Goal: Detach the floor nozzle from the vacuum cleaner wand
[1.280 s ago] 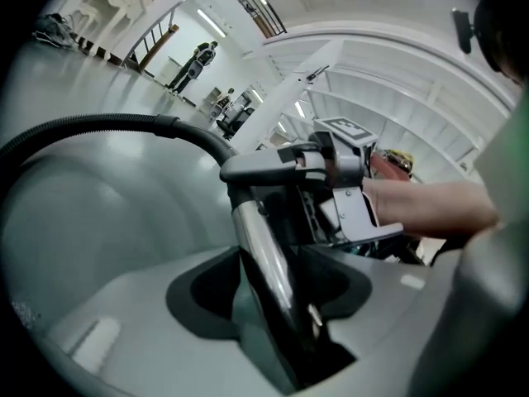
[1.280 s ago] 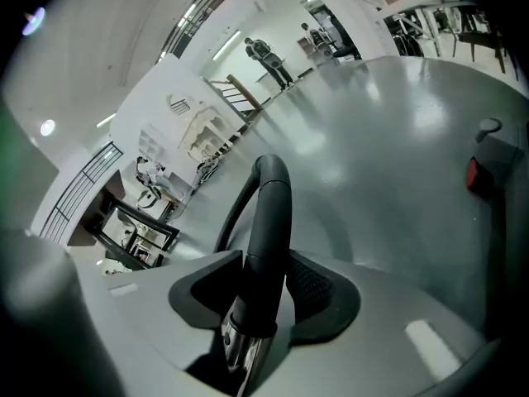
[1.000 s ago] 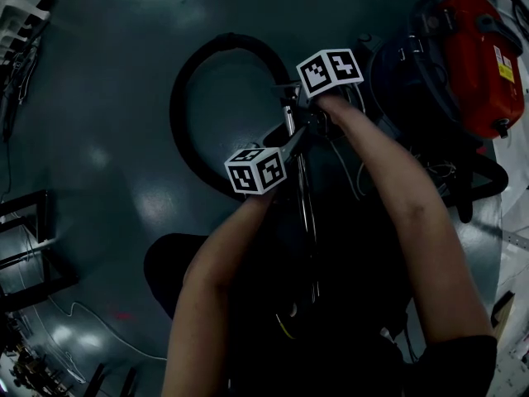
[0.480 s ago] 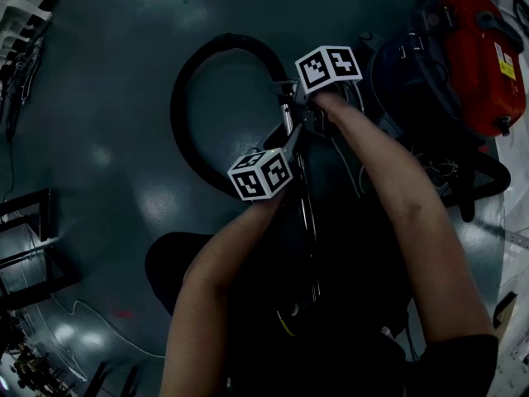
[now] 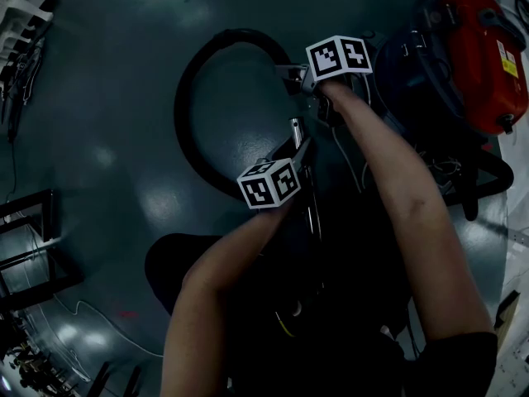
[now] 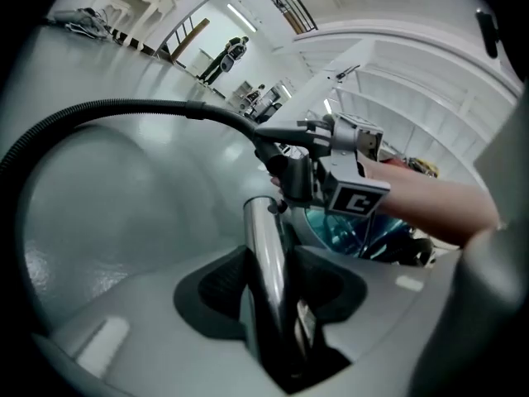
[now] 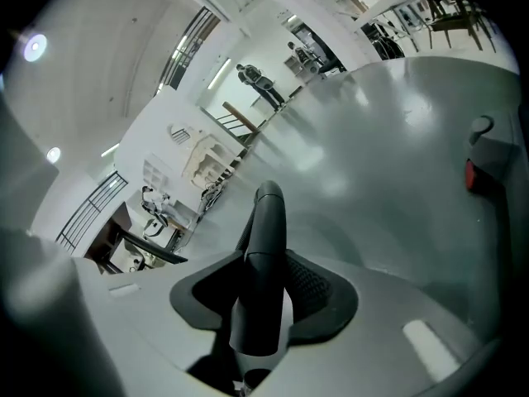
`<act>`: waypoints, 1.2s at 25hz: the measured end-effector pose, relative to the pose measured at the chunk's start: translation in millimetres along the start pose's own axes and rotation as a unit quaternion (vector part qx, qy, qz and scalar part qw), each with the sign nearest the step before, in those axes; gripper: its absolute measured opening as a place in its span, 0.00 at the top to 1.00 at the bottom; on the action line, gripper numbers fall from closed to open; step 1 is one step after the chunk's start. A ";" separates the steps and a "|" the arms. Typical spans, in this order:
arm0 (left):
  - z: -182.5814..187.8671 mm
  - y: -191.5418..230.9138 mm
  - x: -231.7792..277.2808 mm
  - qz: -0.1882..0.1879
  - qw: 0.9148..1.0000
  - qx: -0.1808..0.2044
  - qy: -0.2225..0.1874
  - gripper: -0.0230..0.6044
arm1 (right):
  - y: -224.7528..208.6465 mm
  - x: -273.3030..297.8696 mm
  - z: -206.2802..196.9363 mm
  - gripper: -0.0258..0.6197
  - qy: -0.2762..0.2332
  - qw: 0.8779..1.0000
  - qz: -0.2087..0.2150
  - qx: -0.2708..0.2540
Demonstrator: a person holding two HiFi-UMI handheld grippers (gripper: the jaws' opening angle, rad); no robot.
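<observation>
A chrome wand (image 5: 295,127) rises between my arms, its open top end bare; its lower part is lost in the dark below. My left gripper (image 5: 299,149) is shut on this wand (image 6: 266,263), which fills the gap between the jaws (image 6: 273,304). A short gap above the wand's end, my right gripper (image 5: 289,74) is shut on the black hose handle (image 7: 258,246). From that handle (image 6: 293,172) a black hose (image 5: 186,98) loops left across the floor. No floor nozzle shows in any view.
A red vacuum body (image 5: 483,56) and a dark canister (image 5: 405,64) stand at the right, close to my right arm. A black frame (image 5: 25,246) sits at the left edge and a thin white cable (image 5: 99,321) trails over the floor at lower left.
The right gripper has moved up and away with the hose handle, which has come off the wand's top. The left gripper has slid slightly down the wand.
</observation>
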State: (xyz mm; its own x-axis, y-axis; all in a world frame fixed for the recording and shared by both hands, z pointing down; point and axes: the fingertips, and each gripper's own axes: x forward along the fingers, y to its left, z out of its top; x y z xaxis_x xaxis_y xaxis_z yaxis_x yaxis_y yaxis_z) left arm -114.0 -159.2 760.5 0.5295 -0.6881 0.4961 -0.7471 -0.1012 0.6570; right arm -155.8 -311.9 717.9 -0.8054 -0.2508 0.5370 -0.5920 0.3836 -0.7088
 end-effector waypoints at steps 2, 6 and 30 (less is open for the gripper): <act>-0.7 6.2 -0.3 0.007 1.000 -0.002 -0.002 0.69 | -3.3 -2.6 -0.1 0.72 -0.005 1.000 -0.002 0.007; -0.8 11.1 0.0 0.015 1.000 0.005 -0.004 0.69 | -4.8 -5.2 -2.9 0.72 -0.005 1.000 -0.004 0.010; 34.6 102.9 -9.3 0.134 0.991 -0.004 -0.014 0.69 | -32.0 -0.8 -48.7 0.70 0.070 0.996 -0.047 -0.021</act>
State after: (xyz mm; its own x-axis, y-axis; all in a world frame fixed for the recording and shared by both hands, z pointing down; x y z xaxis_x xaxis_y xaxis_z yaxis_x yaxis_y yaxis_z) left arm -209.8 -188.0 803.8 0.3006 -0.7093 0.6376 -0.8559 0.0942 0.5084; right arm -134.8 -280.7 762.4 -0.7327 -0.1631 0.6607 -0.6611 0.4010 -0.6341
